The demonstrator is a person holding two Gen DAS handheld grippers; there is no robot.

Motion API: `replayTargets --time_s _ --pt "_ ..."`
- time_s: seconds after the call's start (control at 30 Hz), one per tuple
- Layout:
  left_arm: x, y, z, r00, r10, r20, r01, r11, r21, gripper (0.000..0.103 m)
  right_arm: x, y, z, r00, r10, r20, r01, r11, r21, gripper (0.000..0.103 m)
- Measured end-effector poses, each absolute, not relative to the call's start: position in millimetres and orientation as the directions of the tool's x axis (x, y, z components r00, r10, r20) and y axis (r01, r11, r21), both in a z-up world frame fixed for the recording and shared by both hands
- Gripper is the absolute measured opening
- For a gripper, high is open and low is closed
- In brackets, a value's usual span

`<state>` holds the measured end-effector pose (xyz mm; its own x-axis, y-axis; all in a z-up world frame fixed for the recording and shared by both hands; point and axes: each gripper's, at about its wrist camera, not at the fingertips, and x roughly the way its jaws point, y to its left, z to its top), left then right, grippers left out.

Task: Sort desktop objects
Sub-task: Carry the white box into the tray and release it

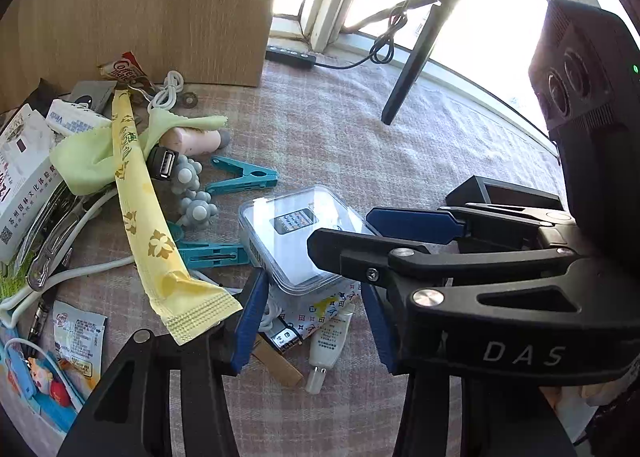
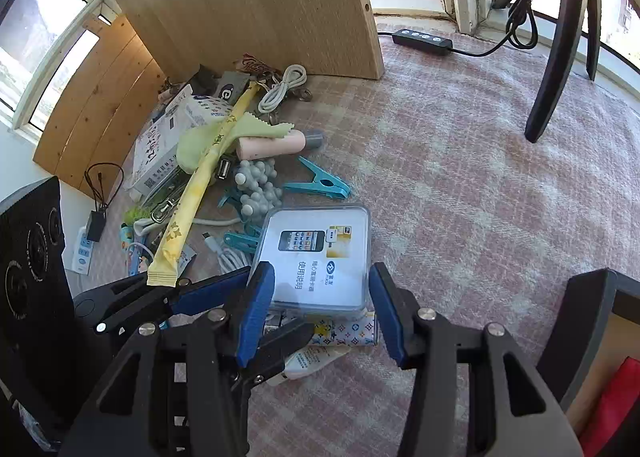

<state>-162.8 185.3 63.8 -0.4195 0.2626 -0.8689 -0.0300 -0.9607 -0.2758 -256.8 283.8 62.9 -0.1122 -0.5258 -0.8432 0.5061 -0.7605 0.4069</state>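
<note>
A clear plastic box [image 2: 316, 257] with a phone picture card lies on the plaid cloth; it also shows in the left wrist view [image 1: 296, 233]. My right gripper [image 2: 320, 313] is open, its blue pads on either side of the box's near end. My left gripper [image 1: 312, 321] is open just below the box, over a patterned pouch [image 1: 320, 311] and a white tube [image 1: 328, 345]. A long yellow sachet [image 1: 136, 193] lies across the pile of clutter at the left.
Teal clothes pegs [image 1: 244, 175], a grey bumpy toy [image 1: 192, 193], a pink tube [image 1: 196, 139], a green cloth [image 1: 92, 157], white cables and packets crowd the left. A wooden board [image 2: 248, 5] stands behind. A tripod leg [image 2: 556, 57] and power strip [image 2: 422, 41] are at the back right.
</note>
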Motion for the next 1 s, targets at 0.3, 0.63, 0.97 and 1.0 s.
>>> replayTargets --time_s 0.3,0.63,0.97,1.0 --pt "-157 208 64 -0.391 0.288 -0.874 -0.064 -0.956 -0.286 0.045 -249 311 70 -0.110 -0.520 -0.847 0.451 -0.785 0.424 0.049" --pt "-159 238 92 -0.421 0.334 -0.843 -0.138 -0.943 -0.304 0.045 -241 348 99 -0.171 -0.512 -0.842 0.418 -0.812 0.408 0.049" --pt "-158 323 127 -0.405 0.429 -0.807 -0.312 -0.895 -0.319 0.045 -225 436 139 -0.279 -0.443 -0.852 0.309 -0.881 0.357 0.049" --pt "-157 332 130 -0.395 0.443 -0.805 -0.330 -0.886 -0.326 0.045 -222 447 142 -0.287 -0.433 -0.854 0.296 -0.888 0.351 0.049"
